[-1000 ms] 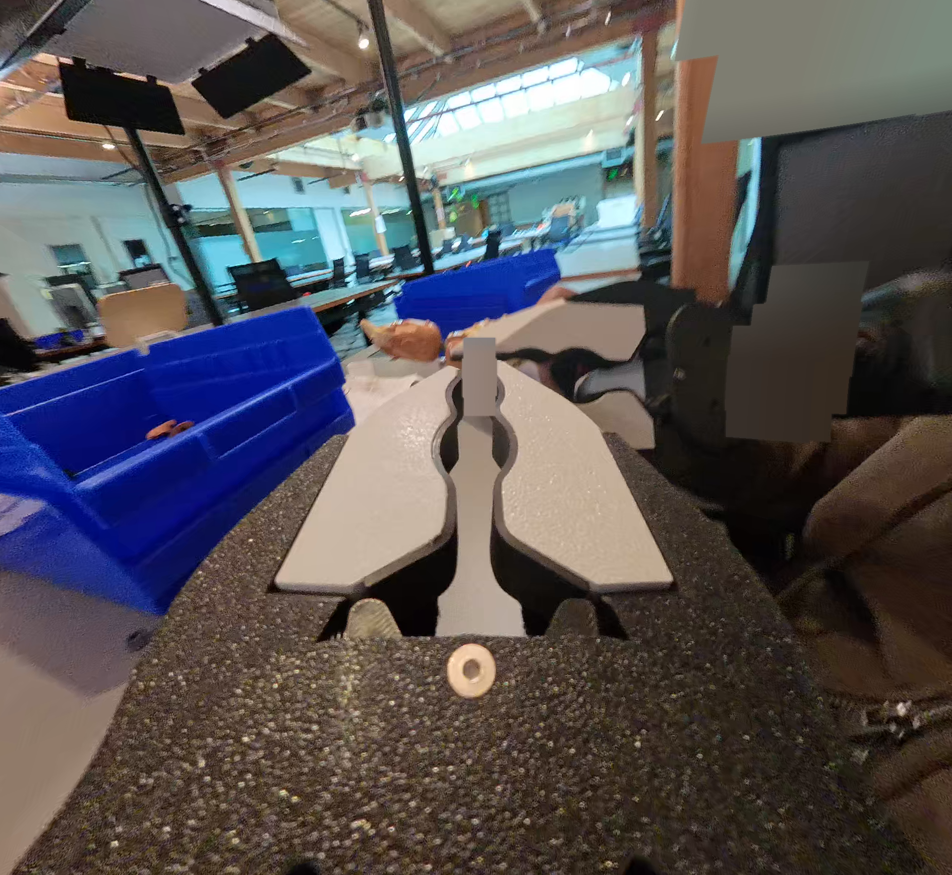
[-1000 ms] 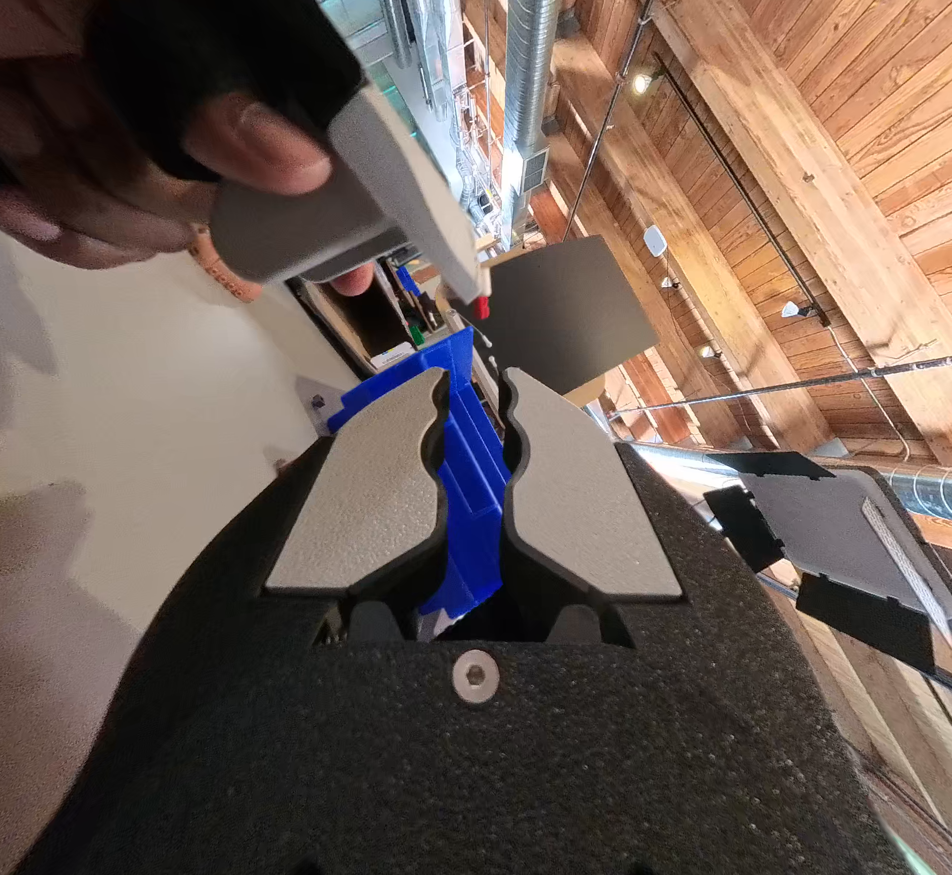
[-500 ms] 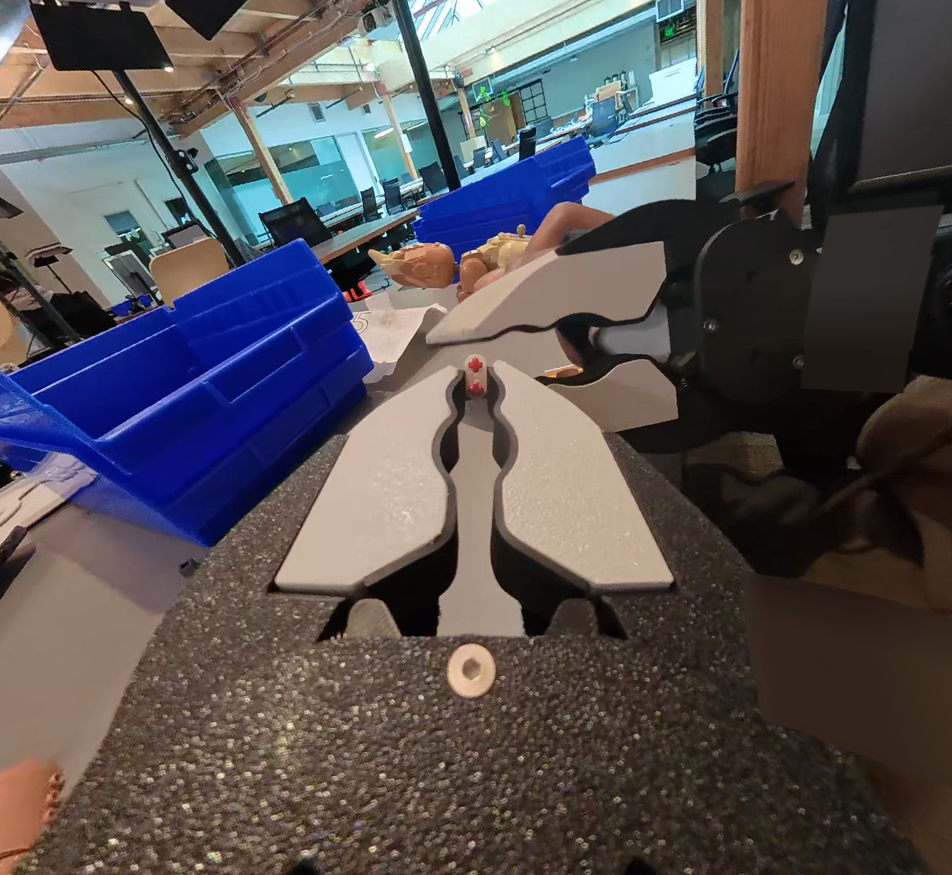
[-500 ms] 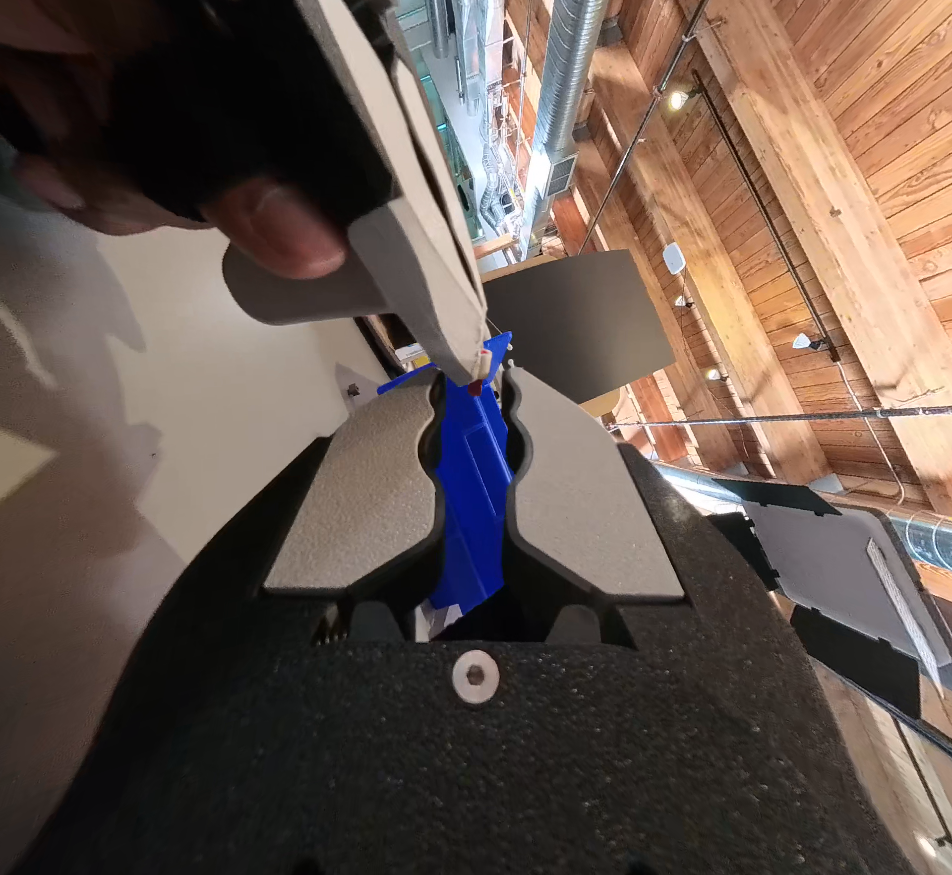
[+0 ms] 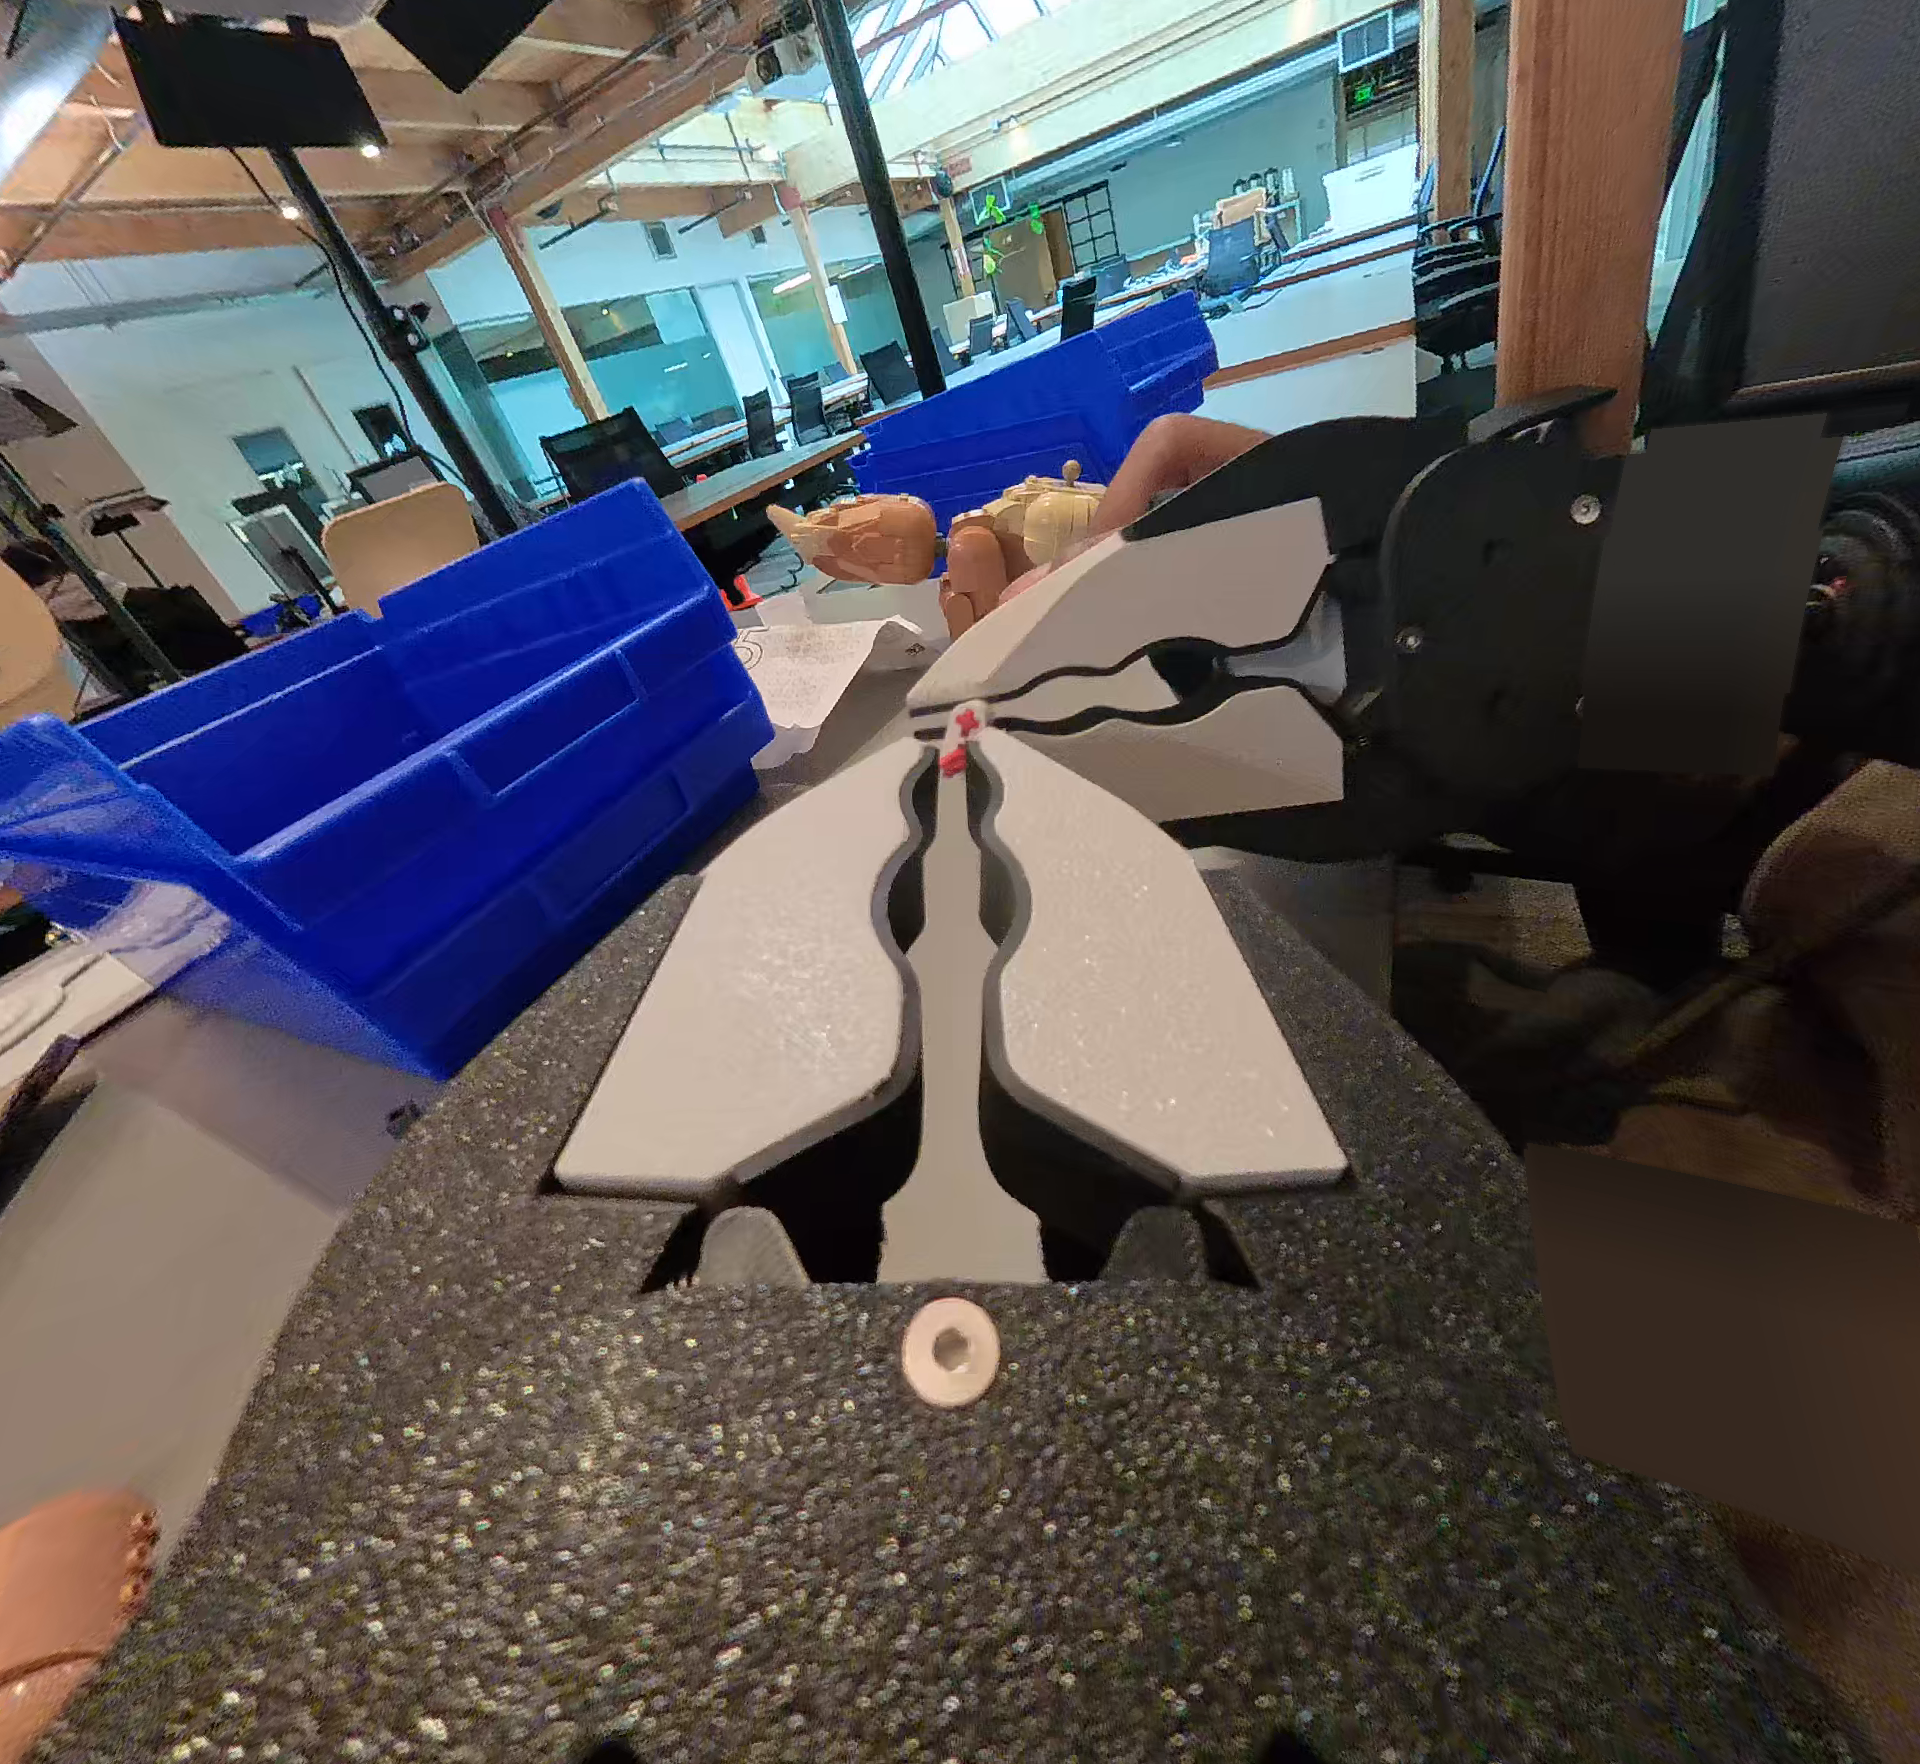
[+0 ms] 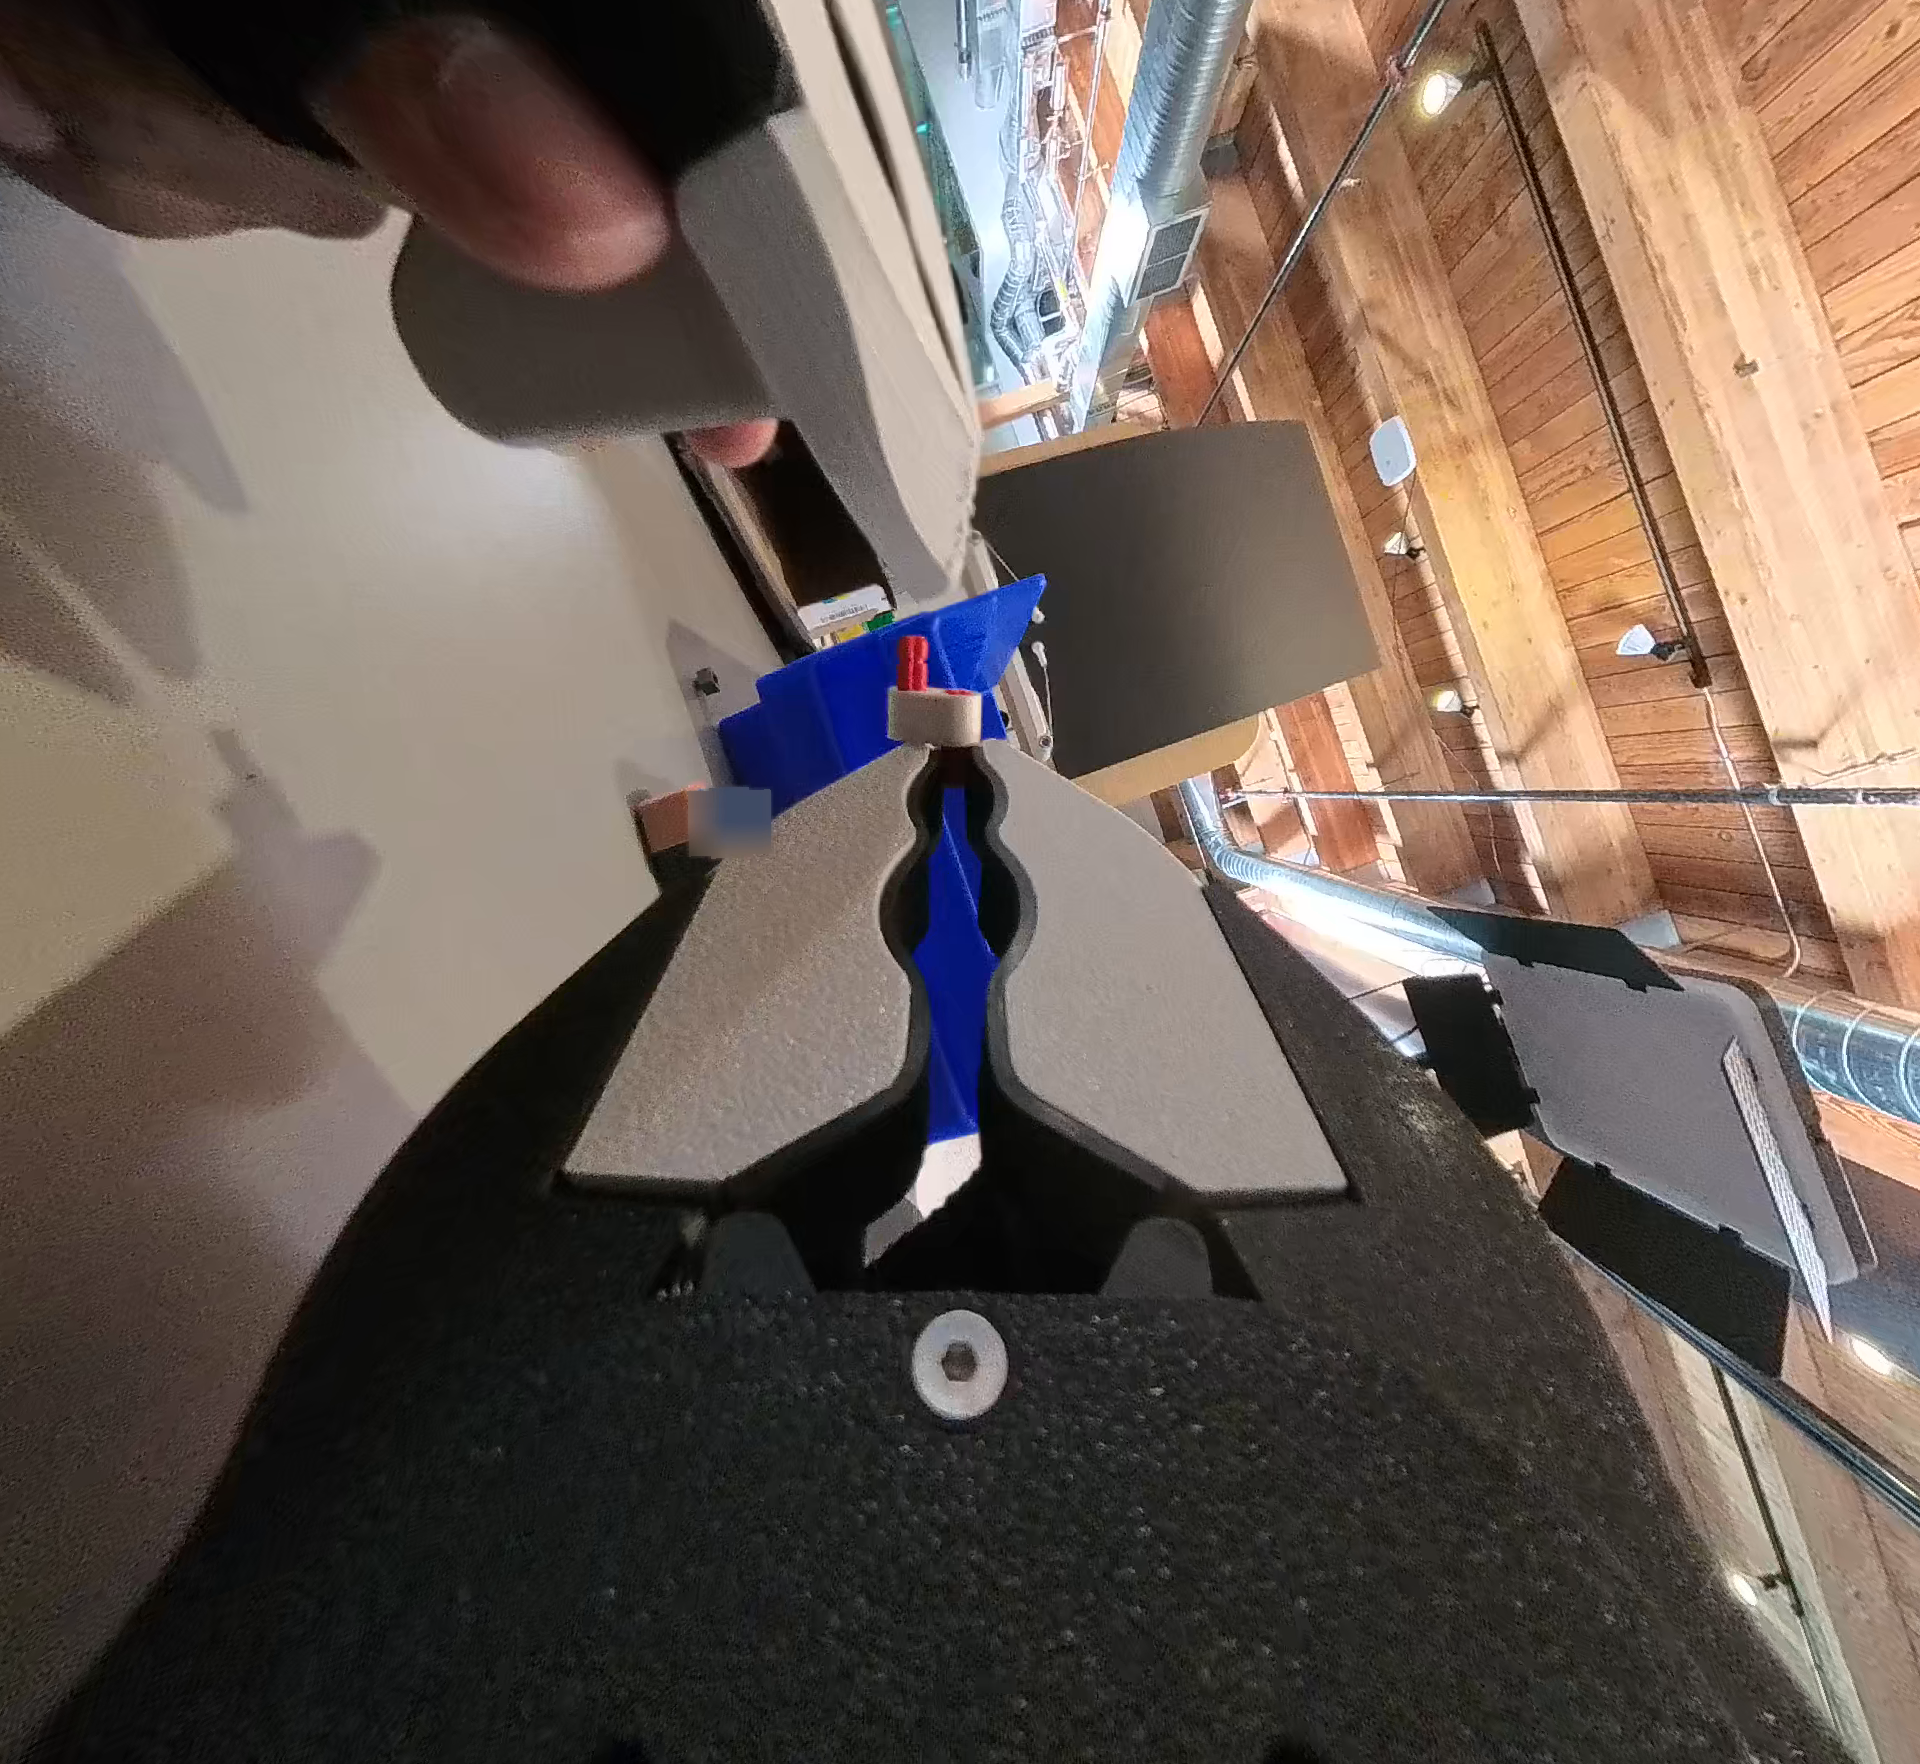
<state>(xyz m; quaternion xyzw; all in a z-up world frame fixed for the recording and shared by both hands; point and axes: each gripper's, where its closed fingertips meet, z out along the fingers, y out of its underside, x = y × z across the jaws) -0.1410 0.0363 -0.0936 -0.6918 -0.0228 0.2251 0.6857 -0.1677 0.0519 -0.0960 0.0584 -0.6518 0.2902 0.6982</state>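
At the meeting point of both tips, above the grey table (image 5: 135,1195): right gripper (image 6: 951,758) is clamped on a small beige piece with a red pin (image 6: 932,713). The jaws are pinched nearly together at the tips, and the piece sits crosswise just past them with the pin sticking out the far side. Left gripper (image 5: 951,764) has its jaws narrow, only a slim gap down the full length. In the left wrist view a red bit of the piece (image 5: 966,720) shows right where its tips meet the right gripper (image 5: 928,713), which comes in from the right, side-on, jaws stacked one over the other. In the right wrist view the left gripper (image 6: 914,530) hangs in from the upper left, with a thumb (image 6: 499,156) on its body. Its tips sit just short of the pin, a sliver of background between them. I can't tell if the left one is pinching anything or only close. Blue bins (image 5: 416,779) are stacked left of the grippers on the table, and one blue bin (image 6: 831,717) shows straight behind the piece in the right view. Beyond the tips are a printed paper sheet (image 5: 805,675) and, further back, a tan and brown toy figure (image 5: 883,540) with a hand (image 5: 1174,457) behind it.
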